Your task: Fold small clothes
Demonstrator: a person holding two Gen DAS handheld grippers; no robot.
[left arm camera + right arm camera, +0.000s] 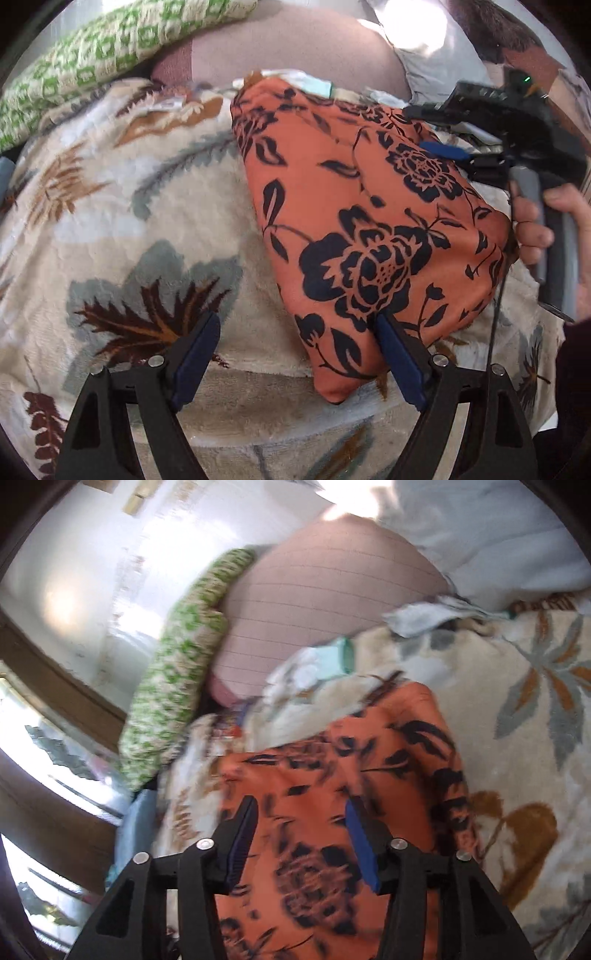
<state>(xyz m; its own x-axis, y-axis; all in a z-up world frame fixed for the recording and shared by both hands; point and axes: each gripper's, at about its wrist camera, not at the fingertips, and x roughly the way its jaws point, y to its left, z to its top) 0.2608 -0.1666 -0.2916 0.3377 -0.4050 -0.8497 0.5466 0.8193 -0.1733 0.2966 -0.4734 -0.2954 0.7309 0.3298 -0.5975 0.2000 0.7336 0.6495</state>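
Observation:
An orange garment with a black flower print (pixel 362 206) lies folded on a cream leaf-patterned blanket (pixel 122 206). My left gripper (pixel 297 325) is open and empty, just above the garment's near corner. My right gripper (pixel 443 151) shows in the left wrist view over the garment's far right edge, held by a hand. In the right wrist view, which is blurred, my right gripper (pixel 301 812) is open over the orange garment (pixel 332 775), with nothing between its jaws.
A green and white patterned pillow (pixel 110 48) and a pink cushion (pixel 295 48) lie behind the blanket. A pale grey pillow (pixel 436 48) sits at the back right. Small white and teal items (pixel 325 657) lie near the garment's far end. A window (pixel 48 775) is at the left.

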